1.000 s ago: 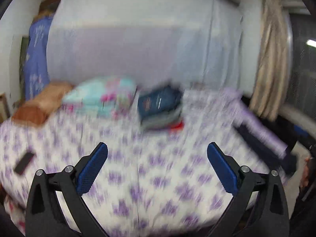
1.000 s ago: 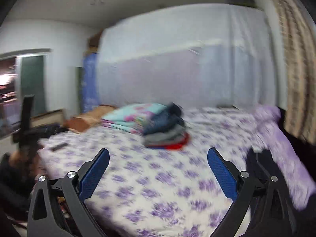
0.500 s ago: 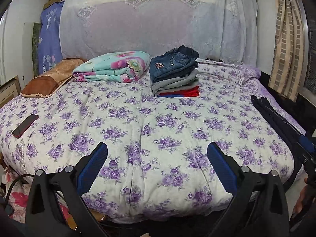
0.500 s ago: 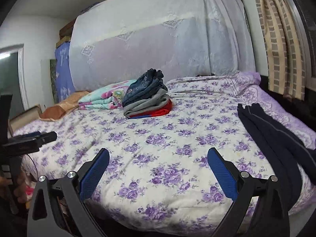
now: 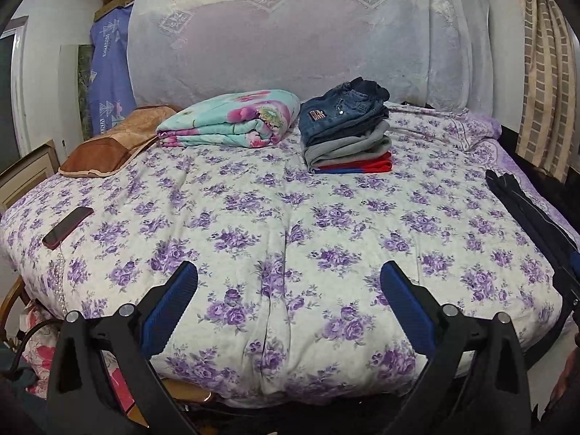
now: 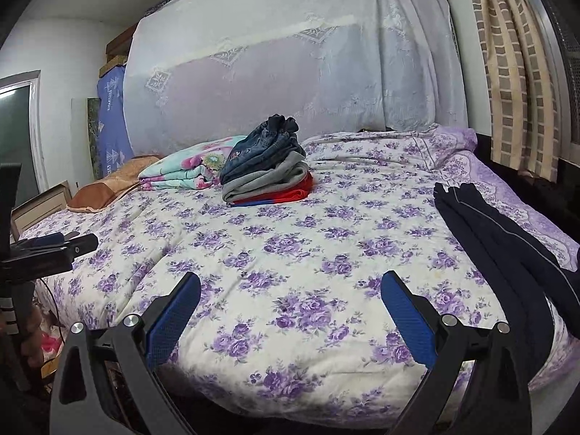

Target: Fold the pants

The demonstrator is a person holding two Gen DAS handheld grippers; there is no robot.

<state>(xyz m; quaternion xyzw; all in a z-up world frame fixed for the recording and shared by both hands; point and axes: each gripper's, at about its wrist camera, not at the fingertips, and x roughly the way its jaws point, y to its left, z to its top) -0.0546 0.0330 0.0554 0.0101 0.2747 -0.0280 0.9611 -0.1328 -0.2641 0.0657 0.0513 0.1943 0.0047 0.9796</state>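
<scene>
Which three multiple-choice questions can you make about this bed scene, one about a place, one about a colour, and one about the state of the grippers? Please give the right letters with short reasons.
1. Where do the dark pants lie?
A. on the bed's right edge
B. on the folded stack
C. on the floor

2. What colour is the lowest visible garment in the folded stack?
A. green
B. red and blue
C. white

3. How are the two grippers?
A. both open and empty
B. both shut on cloth
C. one holds the phone

Answers:
1 A, they stretch along the right side of the floral quilt.
2 B, red and blue show under the grey.
3 A, left gripper and right gripper jaws stand wide apart.
</scene>
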